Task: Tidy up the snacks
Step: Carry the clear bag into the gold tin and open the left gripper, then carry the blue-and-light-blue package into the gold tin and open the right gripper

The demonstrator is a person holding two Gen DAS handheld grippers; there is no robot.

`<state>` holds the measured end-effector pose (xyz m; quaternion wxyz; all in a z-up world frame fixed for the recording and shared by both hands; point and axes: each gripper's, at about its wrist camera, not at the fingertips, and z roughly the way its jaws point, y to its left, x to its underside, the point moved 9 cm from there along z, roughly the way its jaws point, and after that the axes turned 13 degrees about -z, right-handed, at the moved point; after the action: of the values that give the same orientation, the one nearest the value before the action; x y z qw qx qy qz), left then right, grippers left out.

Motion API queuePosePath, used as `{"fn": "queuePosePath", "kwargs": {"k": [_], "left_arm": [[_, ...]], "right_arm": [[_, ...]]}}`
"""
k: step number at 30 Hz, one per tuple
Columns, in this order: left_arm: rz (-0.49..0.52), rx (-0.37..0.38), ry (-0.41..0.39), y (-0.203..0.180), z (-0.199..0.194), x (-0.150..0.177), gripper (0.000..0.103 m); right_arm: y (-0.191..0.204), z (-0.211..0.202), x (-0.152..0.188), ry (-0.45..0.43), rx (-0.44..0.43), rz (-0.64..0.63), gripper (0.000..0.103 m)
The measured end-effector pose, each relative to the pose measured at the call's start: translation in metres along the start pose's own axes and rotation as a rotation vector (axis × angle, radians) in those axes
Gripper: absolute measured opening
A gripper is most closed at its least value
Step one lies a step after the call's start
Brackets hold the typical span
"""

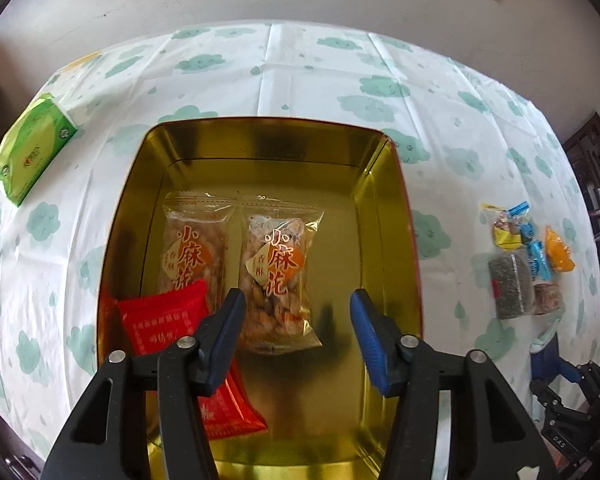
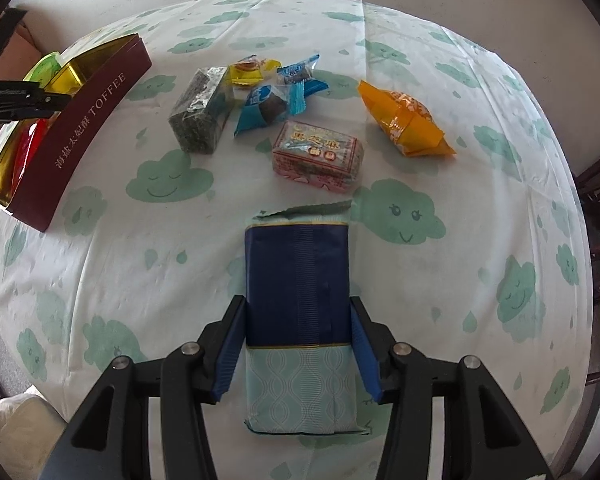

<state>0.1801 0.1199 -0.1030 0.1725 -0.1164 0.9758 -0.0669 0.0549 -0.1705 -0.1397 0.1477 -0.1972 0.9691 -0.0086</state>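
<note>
Beyond right gripper (image 2: 298,344) clamping navy pack (image 2: 297,284): pink pack (image 2: 318,158), loose candies (image 2: 276,92)

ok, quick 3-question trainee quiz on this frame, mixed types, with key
1. True or false: the right gripper is shut on the blue packet.
2. How many packets lie in the tin? A) one B) three C) five
3. Fill in: the left gripper hangs open over the ____.

Key: 1 true; 2 B; 3 tin
</note>
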Motion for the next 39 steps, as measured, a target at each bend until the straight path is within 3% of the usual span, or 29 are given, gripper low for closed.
{"fn": "queuePosePath", "kwargs": {"k": [3,5,12,24,28,39], "left_arm": [[-0.015,-0.025,-0.041,0.004,-0.013,0.004,0.074],[-0.016,-0.035,-0.074,0.007,-0.022,0.008,0.081],[-0.033,-0.027,-0.157,0.017,-0.048,0.023,0.089],[-0.160,-0.084,-0.229,0.065,-0.060,0.041,0.093],[-0.224,-0.089,-0.275,0.088,-0.072,0.041,0.093],[-0.368,-0.092,-0.290,0.149,-0.095,0.044,0.093]], "right_arm": [[0.000,-0.001,0.001,-0.003,0.001,0.018,0.050],[0.000,-0.001,0.001,-0.006,0.009,0.027,0.050],[0.011,-0.008,0.000,-0.025,0.004,0.039,0.050],[0.046,-0.042,-0.036,-0.141,-0.030,0.047,0.050],[0.063,-0.061,-0.061,-0.207,-0.059,0.047,0.050],[0.143,-0.089,-0.142,-0.324,-0.203,0.009,0.050]]}}
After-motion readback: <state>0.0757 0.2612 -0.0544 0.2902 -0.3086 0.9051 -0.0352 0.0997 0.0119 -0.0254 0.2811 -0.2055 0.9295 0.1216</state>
